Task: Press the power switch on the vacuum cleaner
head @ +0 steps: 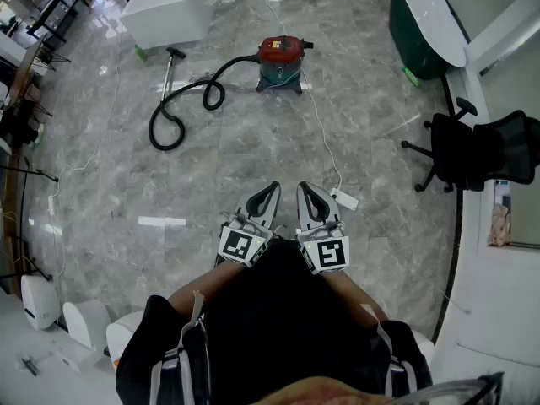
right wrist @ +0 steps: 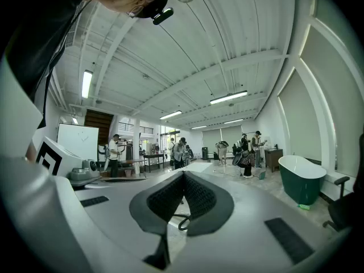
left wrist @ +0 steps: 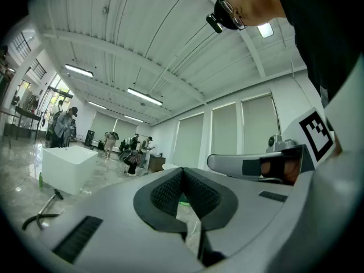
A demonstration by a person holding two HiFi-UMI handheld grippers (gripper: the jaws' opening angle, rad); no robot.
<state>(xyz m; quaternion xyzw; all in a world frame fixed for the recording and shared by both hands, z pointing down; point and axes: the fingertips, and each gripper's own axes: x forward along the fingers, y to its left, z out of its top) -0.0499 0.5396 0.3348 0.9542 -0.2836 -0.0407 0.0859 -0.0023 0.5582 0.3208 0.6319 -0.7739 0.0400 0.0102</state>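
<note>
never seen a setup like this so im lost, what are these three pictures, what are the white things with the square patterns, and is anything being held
There is no robot here. A person holds a hand tool with two jaws in each hand. The head view comes from a camera on the person's head, looking down at a grey stone floor. The left gripper and the right gripper show low in the middle, and the cubes with square markers are part of them. The other two pictures come from a camera riding on each gripper, looking along its jaws. In both, the jaws are closed tip to tip with nothing between them. On the floor ahead stands a red and teal vacuum cleaner, its black hose curled off to the left, well away from both grippers. An office chair stands at the right.
</note>
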